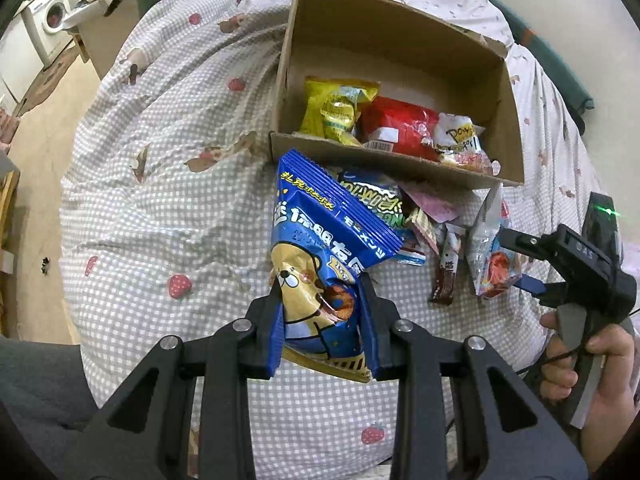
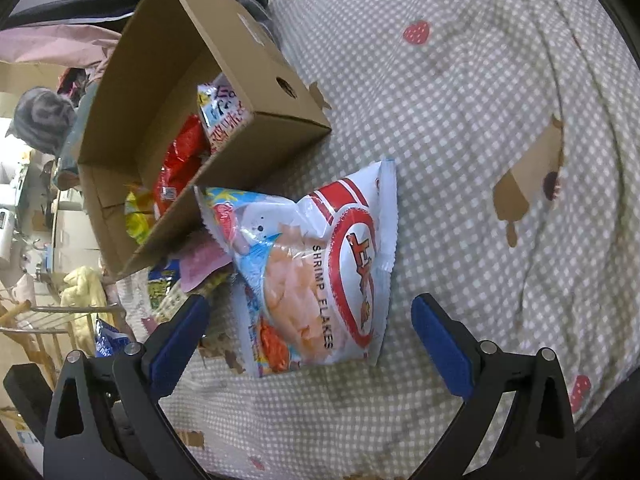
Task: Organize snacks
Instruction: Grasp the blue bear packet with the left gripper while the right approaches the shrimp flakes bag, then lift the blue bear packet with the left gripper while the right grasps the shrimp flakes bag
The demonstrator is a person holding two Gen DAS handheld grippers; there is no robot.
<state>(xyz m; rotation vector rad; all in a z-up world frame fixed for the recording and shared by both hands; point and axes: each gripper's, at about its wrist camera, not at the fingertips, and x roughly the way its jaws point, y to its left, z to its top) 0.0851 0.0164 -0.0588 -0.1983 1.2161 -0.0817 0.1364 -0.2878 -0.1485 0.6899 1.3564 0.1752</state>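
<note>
Gripping a blue snack bag (image 1: pixel 320 256) printed with a cartoon bear and Chinese characters, the left gripper (image 1: pixel 322 312) has its fingers clamped on the lower half, held above the checked bedspread (image 1: pixel 160 200) just short of the cardboard box (image 1: pixel 400 60). Inside sit a yellow packet (image 1: pixel 336 108), a red packet (image 1: pixel 396 124) and a white packet (image 1: pixel 460 140) reading "POW".

Right wrist view: the right gripper (image 2: pixel 316 332) fingers stand wide apart either side of a white bag (image 2: pixel 320 272) labelled "SHRIMP FLAKES", lying on the bedspread beside the box.
</note>
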